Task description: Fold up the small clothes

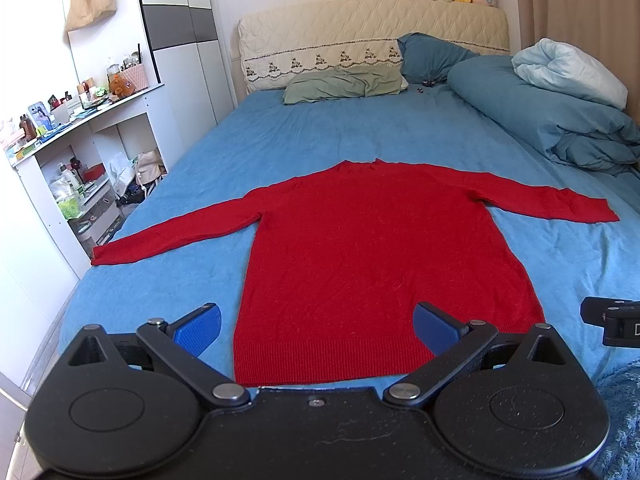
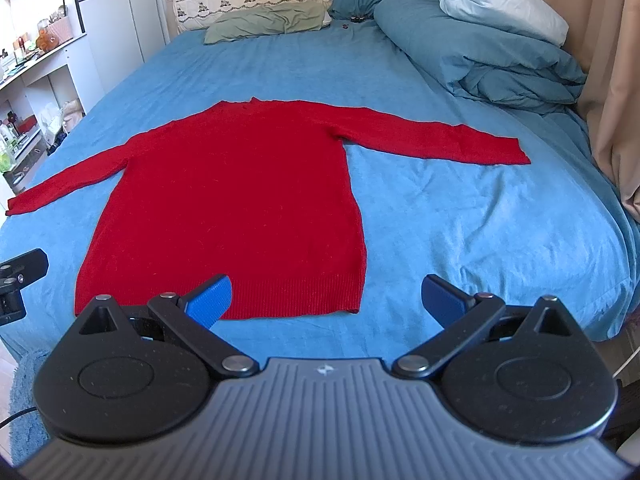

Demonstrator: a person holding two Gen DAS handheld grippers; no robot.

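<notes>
Sweater (image 1: 384, 248) is lying flat on the bed (image 1: 280, 136), hem nearest me, neck pointing away. Both my left fingers (image 1: 316, 326) and right fingers (image 2: 326, 300) are hanging wide apart, holding nothing.

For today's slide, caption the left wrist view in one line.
Open left gripper above flat red knit sweater on blue bed sheet.

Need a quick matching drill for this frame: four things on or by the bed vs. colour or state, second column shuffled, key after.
Column 1:
1. sweater
2. bed sheet
3. left gripper
4. flat pillow

Column 2:
A. green, by the headboard
B. jaws open, holding nothing
C. red, flat, sleeves spread
D. blue, under the garment

Pairs: 1-C, 2-D, 3-B, 4-A
</notes>
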